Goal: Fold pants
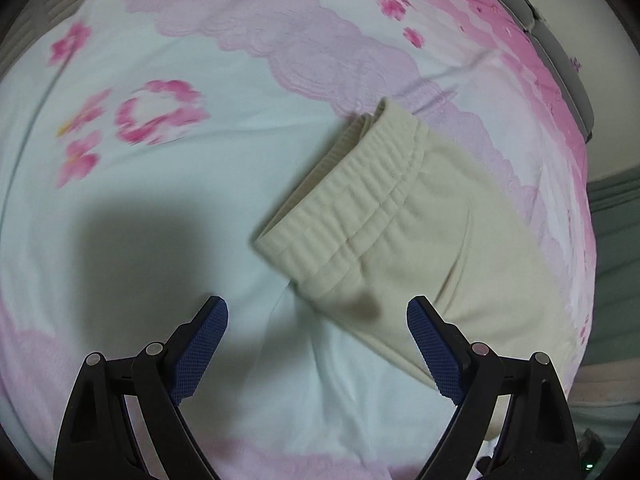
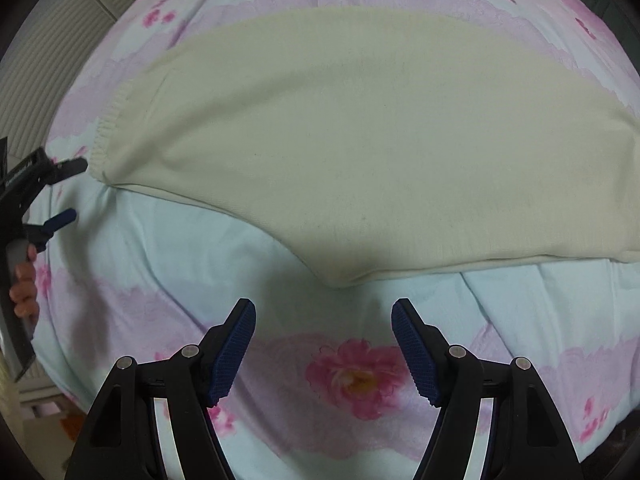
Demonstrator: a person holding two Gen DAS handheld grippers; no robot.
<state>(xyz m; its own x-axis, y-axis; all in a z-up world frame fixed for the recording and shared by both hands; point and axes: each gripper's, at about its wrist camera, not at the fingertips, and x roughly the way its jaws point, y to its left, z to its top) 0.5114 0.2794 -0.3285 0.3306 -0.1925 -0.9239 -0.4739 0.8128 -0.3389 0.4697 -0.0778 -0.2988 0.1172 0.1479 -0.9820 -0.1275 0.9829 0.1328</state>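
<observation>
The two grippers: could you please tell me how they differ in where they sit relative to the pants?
The left gripper sits by the ribbed waistband; the right gripper faces the plain lower edge of the pants. The left's right finger overlaps cream fabric; the right's fingers frame only bedsheet. Both are open and empty.

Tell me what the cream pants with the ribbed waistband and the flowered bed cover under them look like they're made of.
The cream pants look like a soft matte knit, perhaps cotton jersey or fleece: no sheen, and the ribbed elastic waistband is gathered into ridges. The pink-flowered bed cover looks like thin, smooth woven cloth, possibly cotton or polyester, with a printed pattern and fine, soft creases. The exact fibre can't be told.
</observation>
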